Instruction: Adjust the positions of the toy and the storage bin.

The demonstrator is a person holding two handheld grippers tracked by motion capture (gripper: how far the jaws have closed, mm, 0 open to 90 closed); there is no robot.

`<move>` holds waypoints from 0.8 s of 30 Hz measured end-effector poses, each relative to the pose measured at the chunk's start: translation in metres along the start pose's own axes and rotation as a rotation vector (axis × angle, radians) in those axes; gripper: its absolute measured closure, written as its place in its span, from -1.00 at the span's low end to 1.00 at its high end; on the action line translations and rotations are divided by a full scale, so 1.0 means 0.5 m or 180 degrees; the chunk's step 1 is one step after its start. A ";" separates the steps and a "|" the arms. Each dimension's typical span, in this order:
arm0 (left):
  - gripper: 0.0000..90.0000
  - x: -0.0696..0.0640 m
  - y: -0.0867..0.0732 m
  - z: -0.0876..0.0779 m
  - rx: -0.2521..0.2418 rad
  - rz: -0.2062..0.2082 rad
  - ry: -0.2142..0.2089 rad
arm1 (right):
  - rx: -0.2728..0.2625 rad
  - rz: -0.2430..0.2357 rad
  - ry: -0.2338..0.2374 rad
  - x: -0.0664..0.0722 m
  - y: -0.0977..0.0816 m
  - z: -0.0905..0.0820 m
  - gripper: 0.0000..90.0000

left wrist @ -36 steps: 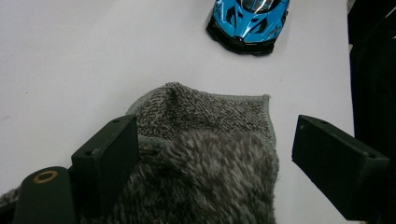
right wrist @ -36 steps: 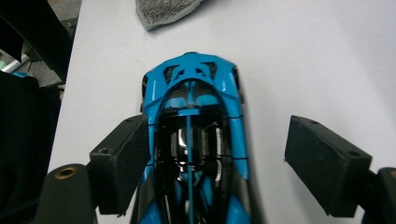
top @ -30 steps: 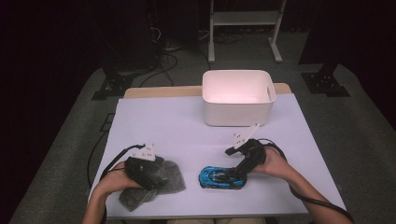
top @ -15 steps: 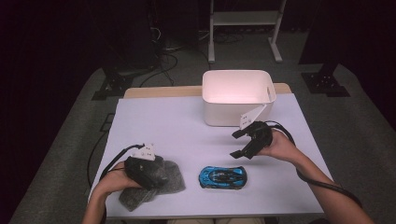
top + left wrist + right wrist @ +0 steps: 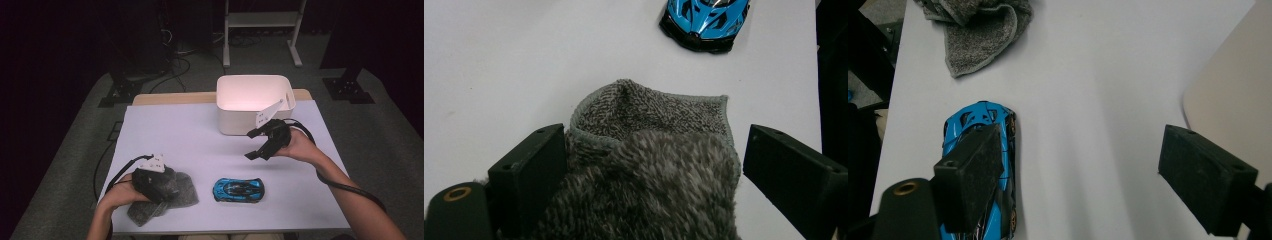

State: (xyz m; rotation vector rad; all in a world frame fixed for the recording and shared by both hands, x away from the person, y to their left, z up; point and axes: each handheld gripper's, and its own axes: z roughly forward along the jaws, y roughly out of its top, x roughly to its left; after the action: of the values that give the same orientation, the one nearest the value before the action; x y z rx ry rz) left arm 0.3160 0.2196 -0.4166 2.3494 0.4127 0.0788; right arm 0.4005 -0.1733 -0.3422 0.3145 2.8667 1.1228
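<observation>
A blue toy car (image 5: 238, 189) lies on the white table (image 5: 190, 130) near the front edge; it appears too as the car (image 5: 705, 21) and the car (image 5: 979, 165). A grey fluffy cloth (image 5: 162, 197) lies crumpled at the front left. My left gripper (image 5: 165, 184) rests over the cloth, open, its jaws either side of the cloth (image 5: 649, 170). My right gripper (image 5: 259, 144) hangs open above the table between the car and a white bin (image 5: 254, 102), with nothing between its jaws.
The white bin stands at the back of the table, its wall (image 5: 1233, 95) close to the right gripper. Cables trail from both grippers. Dark floor, a stand's legs (image 5: 260, 35) and cables lie beyond the table.
My right gripper has lifted away from the blue car and moved back toward the bin, open. The car stays on the table. The left gripper has stayed on the cloth.
</observation>
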 end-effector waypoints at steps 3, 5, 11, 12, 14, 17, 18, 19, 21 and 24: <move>-0.79 0.001 0.001 -0.002 -0.0016 0.0006 0.0010 | -0.0004 -0.0025 0.0013 -0.005 0.007 -0.004 -0.63; -0.79 0.002 0.000 -0.003 -0.0026 -0.0009 0.0008 | -0.0006 -0.0016 0.0015 -0.008 0.011 -0.007 -0.63; -0.79 0.003 -0.003 0.000 -0.0020 -0.0025 0.0009 | 0.0005 -0.0080 0.0021 -0.021 0.029 -0.016 -0.63; -0.79 0.003 -0.003 0.000 -0.0020 -0.0024 0.0010 | 0.0004 -0.0082 0.0014 -0.022 0.033 -0.018 -0.63; -0.79 0.002 -0.002 0.001 -0.0028 -0.0037 0.0005 | 0.0009 -0.0103 0.0003 -0.026 0.039 -0.022 -0.63; -0.79 0.002 -0.002 0.002 -0.0002 -0.0018 0.0012 | 0.0013 -0.0128 -0.0011 -0.033 0.048 -0.028 -0.63; -0.79 0.002 -0.002 0.001 -0.0002 -0.0017 0.0012 | 0.0009 -0.0123 -0.0019 -0.036 0.050 -0.030 -0.63; -0.79 0.002 -0.002 0.001 -0.0004 -0.0019 0.0015 | 0.0007 -0.0121 -0.0014 -0.039 0.052 -0.034 -0.63; -0.79 0.002 -0.003 0.001 -0.0008 -0.0026 0.0014 | -0.0026 -0.0120 -0.0024 -0.045 0.056 -0.039 -0.63; -0.80 0.001 -0.003 0.002 -0.0003 -0.0023 0.0004 | -0.0057 -0.0128 -0.0042 -0.053 0.063 -0.047 -0.63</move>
State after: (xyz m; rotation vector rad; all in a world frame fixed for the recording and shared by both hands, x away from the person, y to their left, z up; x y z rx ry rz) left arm 0.3164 0.2202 -0.4181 2.3468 0.4217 0.0772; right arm 0.4292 -0.1721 -0.3046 0.2613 2.8363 1.1345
